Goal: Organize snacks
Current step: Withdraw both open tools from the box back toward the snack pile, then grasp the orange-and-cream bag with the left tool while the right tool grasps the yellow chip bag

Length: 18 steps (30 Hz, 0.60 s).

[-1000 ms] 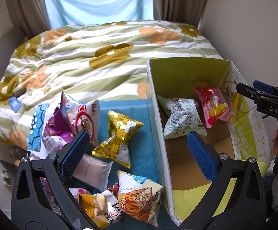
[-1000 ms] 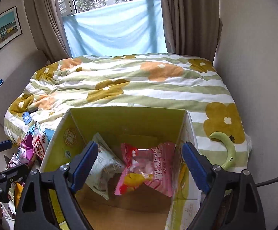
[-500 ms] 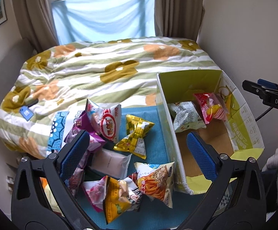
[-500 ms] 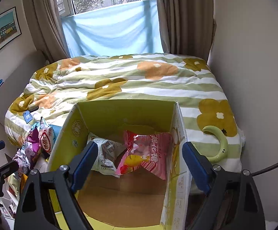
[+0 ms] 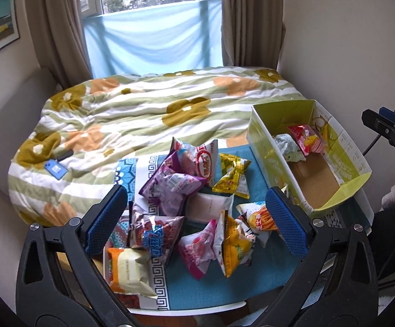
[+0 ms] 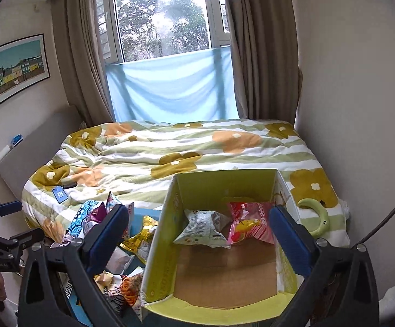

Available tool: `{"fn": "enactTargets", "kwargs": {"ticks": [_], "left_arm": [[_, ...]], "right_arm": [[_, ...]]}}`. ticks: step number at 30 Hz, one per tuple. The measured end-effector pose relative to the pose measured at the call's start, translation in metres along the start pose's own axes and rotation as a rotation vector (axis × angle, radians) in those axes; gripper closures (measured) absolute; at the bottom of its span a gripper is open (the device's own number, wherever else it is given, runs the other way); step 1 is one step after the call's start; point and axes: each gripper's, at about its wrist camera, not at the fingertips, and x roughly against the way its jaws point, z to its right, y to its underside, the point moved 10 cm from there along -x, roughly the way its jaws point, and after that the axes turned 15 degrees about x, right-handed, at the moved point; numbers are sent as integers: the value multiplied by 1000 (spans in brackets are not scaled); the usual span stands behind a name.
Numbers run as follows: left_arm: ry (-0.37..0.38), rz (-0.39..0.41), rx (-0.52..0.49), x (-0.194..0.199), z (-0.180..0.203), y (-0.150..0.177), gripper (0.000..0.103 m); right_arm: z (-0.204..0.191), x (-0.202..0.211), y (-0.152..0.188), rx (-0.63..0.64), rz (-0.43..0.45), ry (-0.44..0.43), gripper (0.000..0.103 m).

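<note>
A pile of snack bags (image 5: 192,204) lies on a blue cloth (image 5: 224,278) at the foot of a bed. A yellow-green cardboard box (image 5: 268,147) stands to their right; in it lie a grey-white bag (image 5: 288,150) and a red-pink bag (image 5: 307,139). My left gripper (image 5: 197,218) is open and empty, held back above the pile. My right gripper (image 6: 197,239) is open and empty above the box (image 6: 159,248), whose grey-white bag (image 6: 202,229) and red-pink bag (image 6: 249,226) lie at its far end.
The bed (image 5: 143,109) with a striped floral quilt fills the room behind. A blue tag (image 5: 55,167) lies on the quilt at left. A green crescent object (image 6: 317,215) lies right of the box. The wall (image 6: 360,109) runs close along the right.
Both grippers have pulled back and up, so the pile and the box look smaller and more of the room shows. Nothing was picked up or dropped.
</note>
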Motion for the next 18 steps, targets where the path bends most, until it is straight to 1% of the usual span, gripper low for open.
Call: {"fn": "enactTargets", "kwargs": {"ticks": [4, 8, 11, 14, 18], "left_arm": [[-1, -3, 15, 14, -39, 14, 2], [4, -5, 25, 26, -75, 30, 2], [9, -9, 32, 30, -100, 41, 2], [18, -35, 39, 26, -121, 57, 2], [29, -78, 30, 7, -143, 84, 2]], "right_arm": [[-42, 14, 2, 20, 6, -11, 0], [-82, 22, 14, -11, -26, -35, 0], [-111, 21, 26, -19, -71, -21, 0], [-136, 20, 37, -27, -90, -19, 0], [-162, 12, 57, -53, -133, 5, 0]]}}
